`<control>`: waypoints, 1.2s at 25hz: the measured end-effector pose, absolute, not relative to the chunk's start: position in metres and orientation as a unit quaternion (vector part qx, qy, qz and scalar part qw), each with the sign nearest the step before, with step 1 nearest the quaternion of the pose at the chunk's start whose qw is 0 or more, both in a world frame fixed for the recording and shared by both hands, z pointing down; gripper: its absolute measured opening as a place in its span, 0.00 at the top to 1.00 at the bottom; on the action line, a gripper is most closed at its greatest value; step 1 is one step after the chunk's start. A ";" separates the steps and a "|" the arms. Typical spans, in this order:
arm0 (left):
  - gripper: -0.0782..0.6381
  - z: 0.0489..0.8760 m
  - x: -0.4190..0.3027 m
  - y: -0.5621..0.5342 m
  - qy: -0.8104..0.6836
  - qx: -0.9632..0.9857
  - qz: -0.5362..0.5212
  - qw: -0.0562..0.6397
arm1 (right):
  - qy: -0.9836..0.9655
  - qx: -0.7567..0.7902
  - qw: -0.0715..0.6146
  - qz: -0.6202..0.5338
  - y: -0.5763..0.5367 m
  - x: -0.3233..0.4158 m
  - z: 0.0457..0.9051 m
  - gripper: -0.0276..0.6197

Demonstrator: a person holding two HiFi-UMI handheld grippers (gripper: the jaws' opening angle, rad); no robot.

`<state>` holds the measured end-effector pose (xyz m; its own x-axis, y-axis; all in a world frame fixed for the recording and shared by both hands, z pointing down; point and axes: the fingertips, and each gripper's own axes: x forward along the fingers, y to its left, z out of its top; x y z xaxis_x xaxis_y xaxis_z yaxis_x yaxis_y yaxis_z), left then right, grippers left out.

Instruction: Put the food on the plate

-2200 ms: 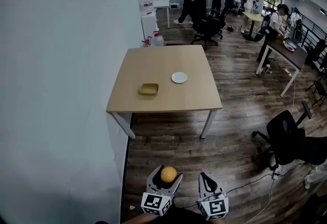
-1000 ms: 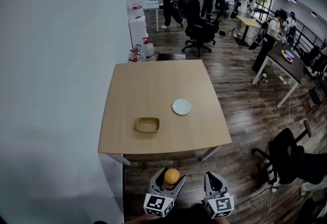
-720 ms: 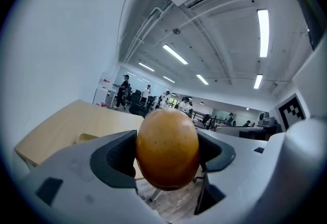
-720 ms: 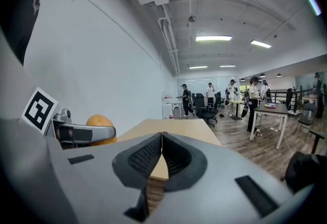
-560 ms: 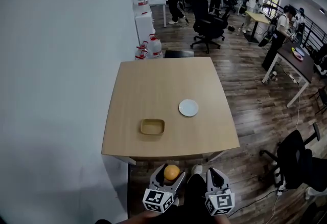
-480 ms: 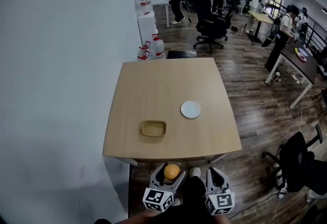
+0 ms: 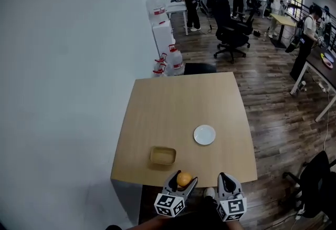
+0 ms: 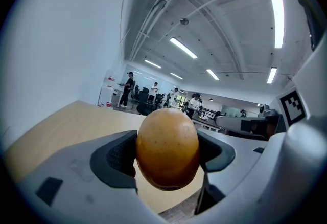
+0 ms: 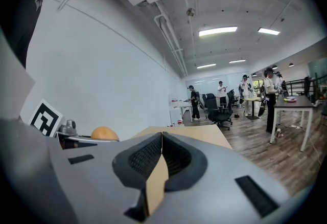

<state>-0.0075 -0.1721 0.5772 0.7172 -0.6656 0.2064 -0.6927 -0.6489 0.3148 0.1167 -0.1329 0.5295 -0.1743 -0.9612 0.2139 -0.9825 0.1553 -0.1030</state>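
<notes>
Orange round food (image 8: 167, 146) is clamped between the left gripper (image 7: 183, 181) fingers, in the air at the near edge of the desk (image 7: 184, 103). Right gripper (image 9: 161, 151) fingers are pressed together with nothing in them.

Plate (image 7: 204, 134) sits right of centre on the desk and is empty. Tan tray (image 7: 163, 155) is nearer and to its left, well apart from it.

Step in hand looks like carry-to-plate. Go forward over the near edge, pass right of the tray, come down over the plate centre and release low. The food is round, so it will likely roll off a shallow plate if dropped.

Room: nothing else shows on the desk, so the approach is free. The desk's left edge runs close to the wall (image 7: 63, 92); its right edge has bare floor beside it. Keep the right gripper low and right, out of the path.
</notes>
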 end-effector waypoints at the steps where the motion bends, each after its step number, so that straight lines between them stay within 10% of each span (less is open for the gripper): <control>1: 0.45 0.578 -0.002 -0.181 -0.379 0.905 0.041 0.189 | -0.761 0.638 0.046 0.111 -0.142 0.123 0.528 0.86; 30: 0.45 0.728 0.119 -0.398 -0.412 0.873 0.189 0.182 | -0.806 0.572 0.078 0.133 -0.312 0.210 0.557 0.86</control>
